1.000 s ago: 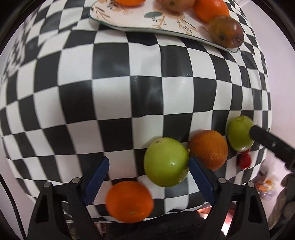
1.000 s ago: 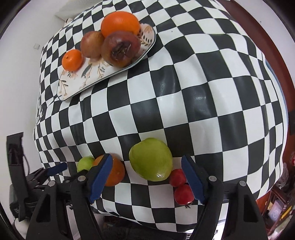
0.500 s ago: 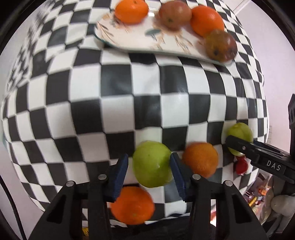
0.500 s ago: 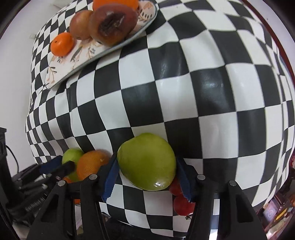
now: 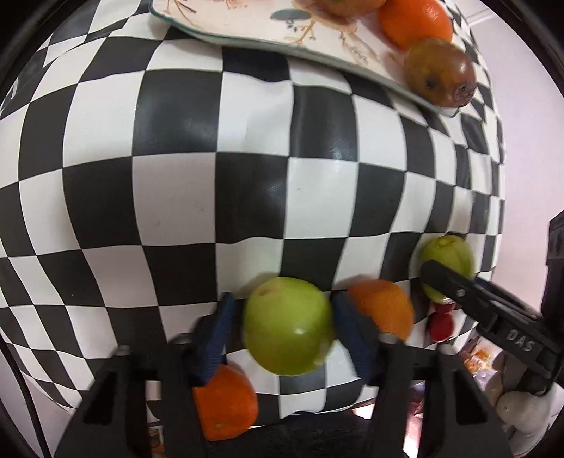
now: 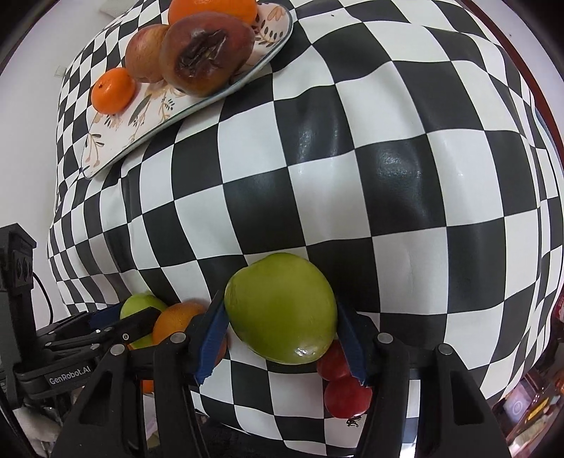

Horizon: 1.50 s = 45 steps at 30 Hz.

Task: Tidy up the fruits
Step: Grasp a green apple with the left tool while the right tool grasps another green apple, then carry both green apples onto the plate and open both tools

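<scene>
My left gripper point(image 5: 282, 331) is shut on a green apple point(image 5: 287, 326) and holds it just above the checkered cloth. My right gripper point(image 6: 280, 338) is shut on a second, larger green apple point(image 6: 282, 306). That apple also shows at the right of the left wrist view point(image 5: 446, 262). The left gripper's apple shows at the left of the right wrist view point(image 6: 139, 310). A floral plate point(image 6: 148, 116) at the far side carries a small orange point(image 6: 112, 90), a reddish apple point(image 6: 144, 53), a bruised brown fruit point(image 6: 206, 53) and a large orange point(image 6: 211, 8).
An orange point(image 5: 382, 311) lies between the two grippers, and another orange point(image 5: 225, 403) lies at the near edge under my left gripper. Two small red fruits point(image 6: 347, 391) lie under my right gripper. The table edge falls away close on the near side.
Both grippers closed from wide open onto their green apples. Both views have moved closer to the table and the plate.
</scene>
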{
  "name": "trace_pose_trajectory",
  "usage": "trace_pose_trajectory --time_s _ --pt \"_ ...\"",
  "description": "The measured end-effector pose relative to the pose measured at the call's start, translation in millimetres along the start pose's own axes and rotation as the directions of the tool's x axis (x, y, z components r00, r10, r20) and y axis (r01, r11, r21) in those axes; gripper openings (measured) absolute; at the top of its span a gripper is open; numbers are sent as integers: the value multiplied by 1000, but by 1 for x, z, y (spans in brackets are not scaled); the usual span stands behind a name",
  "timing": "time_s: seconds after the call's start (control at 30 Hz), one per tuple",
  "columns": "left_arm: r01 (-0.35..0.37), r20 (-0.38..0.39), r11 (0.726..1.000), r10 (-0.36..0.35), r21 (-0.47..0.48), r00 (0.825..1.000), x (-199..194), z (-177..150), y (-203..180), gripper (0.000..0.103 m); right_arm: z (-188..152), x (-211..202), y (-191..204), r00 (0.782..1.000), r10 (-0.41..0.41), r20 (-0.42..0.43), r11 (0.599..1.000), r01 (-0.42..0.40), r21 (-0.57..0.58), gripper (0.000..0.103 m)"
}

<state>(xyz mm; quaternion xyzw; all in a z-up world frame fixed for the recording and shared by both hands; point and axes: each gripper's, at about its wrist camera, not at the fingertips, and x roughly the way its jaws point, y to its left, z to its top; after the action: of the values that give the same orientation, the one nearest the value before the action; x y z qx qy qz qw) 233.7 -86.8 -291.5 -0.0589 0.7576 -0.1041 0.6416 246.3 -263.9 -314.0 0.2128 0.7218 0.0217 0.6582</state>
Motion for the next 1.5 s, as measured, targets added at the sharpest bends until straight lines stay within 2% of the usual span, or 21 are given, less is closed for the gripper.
trace_pose_trajectory --time_s 0.1,0.17,0.27,0.47,0.67,0.77,0.8,0.87,0.9,0.93,1.0,1.03,1.07,1.1,1.17,1.2,1.23,1.33,1.5 --pt "-82 50 996 80 31 996 -7 -3 -15 50 0 -1 1 1000 -2 5 1000 2 -7 61" --pt "-152 83 987 146 59 986 -14 -7 -19 50 -2 -4 2 1000 -2 11 1000 3 -13 61" --pt "-196 108 978 187 78 976 -17 -7 -20 51 -4 -9 5 999 -20 39 999 21 -25 61" --pt "-94 26 996 94 3 995 8 3 0 53 1 -4 -2 1000 8 28 1000 -8 9 62" --pt "-126 93 992 125 12 988 3 -6 -11 49 0 -5 -2 999 4 35 1000 -4 -8 61" --pt "-131 132 991 126 27 983 -15 2 -25 48 -2 -14 2 998 -4 68 1000 6 -29 61" --pt "-125 143 992 120 29 982 -24 1 -17 47 -1 -18 5 997 1 76 999 2 -34 61" --pt "-98 169 995 91 28 981 -43 3 -19 45 1 -27 12 995 29 97 999 -25 -39 61" --pt "-86 174 996 79 30 981 -50 5 -20 39 4 -32 16 994 40 105 998 -35 -45 61" --pt "-77 190 996 69 35 979 -61 9 -21 25 7 -39 23 991 57 118 997 -51 -56 61" --pt "-88 227 995 76 46 971 -84 24 -18 24 16 -50 37 987 83 139 994 -72 -81 61" --pt "-98 225 993 79 73 971 -86 33 -20 26 21 -53 45 985 91 149 992 -77 -96 61" --pt "-81 193 993 63 88 979 -85 43 -17 26 31 -58 58 983 94 160 990 -75 -120 61" --pt "-42 152 996 30 79 988 -80 50 -13 28 37 -60 65 982 92 167 989 -70 -130 61" --pt "-12 113 998 5 69 994 -75 66 4 35 49 -60 75 980 106 168 987 -83 -140 61" --pt "2 104 998 -8 57 995 -72 71 10 52 52 -60 77 980 107 169 987 -83 -140 61" --pt "17 102 999 -21 39 995 -63 80 -6 63 55 -59 78 980 105 170 986 -81 -143 61" --pt "98 74 995 -98 1 992 -53 88 -2 64 57 -55 73 982 99 160 988 -79 -131 61" --pt "124 31 992 -125 19 992 -39 92 -22 65 57 -48 46 984 102 149 994 -94 -56 61"
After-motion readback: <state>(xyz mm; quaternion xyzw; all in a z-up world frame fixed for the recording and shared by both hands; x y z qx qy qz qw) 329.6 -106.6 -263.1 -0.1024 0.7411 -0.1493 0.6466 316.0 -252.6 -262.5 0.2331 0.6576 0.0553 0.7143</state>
